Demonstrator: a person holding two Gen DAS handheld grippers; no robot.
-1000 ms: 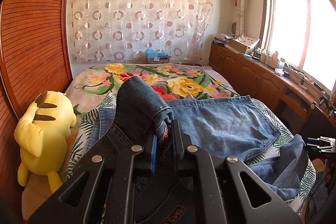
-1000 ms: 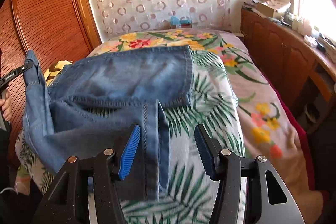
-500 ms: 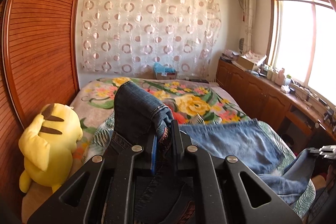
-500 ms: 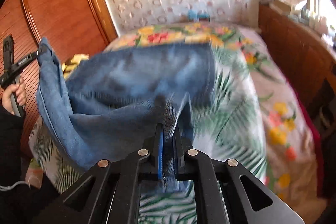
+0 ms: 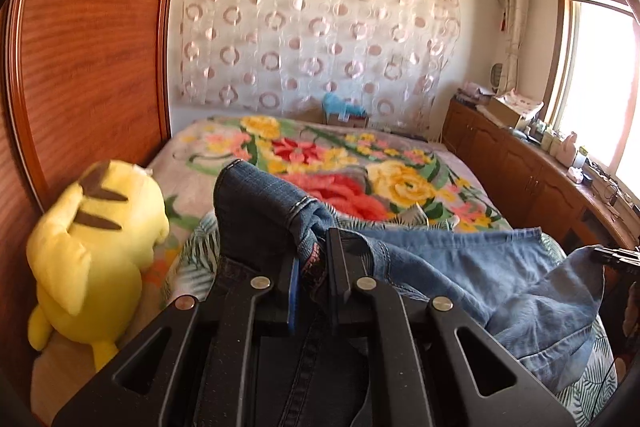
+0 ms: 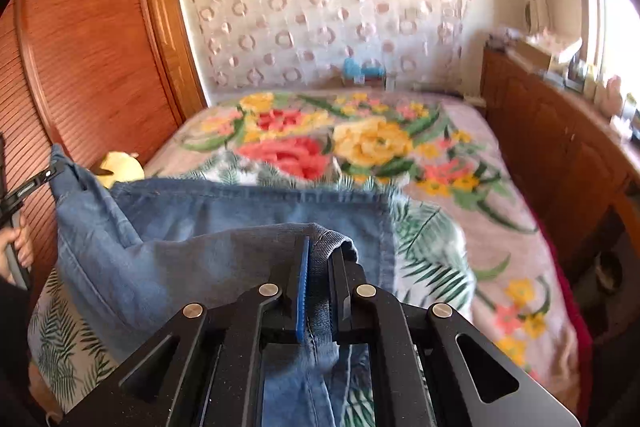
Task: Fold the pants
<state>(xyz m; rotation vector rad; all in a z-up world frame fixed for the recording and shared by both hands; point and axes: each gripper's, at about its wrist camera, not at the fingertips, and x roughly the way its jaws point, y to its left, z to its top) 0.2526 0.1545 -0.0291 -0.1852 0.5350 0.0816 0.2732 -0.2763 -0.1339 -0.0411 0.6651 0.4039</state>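
Denim pants [image 5: 480, 267] lie across the near end of the bed [image 6: 460, 167], lifted at two corners with the cloth sagging between them. The left gripper [image 5: 312, 259] is clamped tight on a bunched hem of dark denim, which stands up above its black fingers and folds over toward the plush side of the bed. From the right-hand camera that same gripper shows at the far left edge of the bed, a hand [image 6: 16, 247] wrapped round its handle, with a pale blue corner of the pants hanging from its tip.

The right gripper [image 6: 320, 267] has a thick seamed edge of the lighter denim between its blue pad [image 6: 303, 291] and the black finger opposite; its jaws are opening slightly, yet the fabric sits pinched and raised off the bed.

A yellow plush toy [image 5: 96, 251] rests against the bed's left side, next to the wooden wardrobe [image 5: 88, 47]. Beyond the pants, the bed's floral blanket [image 6: 340, 143] runs to the curtain [image 5: 320, 27] at the head. Wooden cabinets [image 5: 520, 167] line the bed's right side under the window [image 5: 600, 87].
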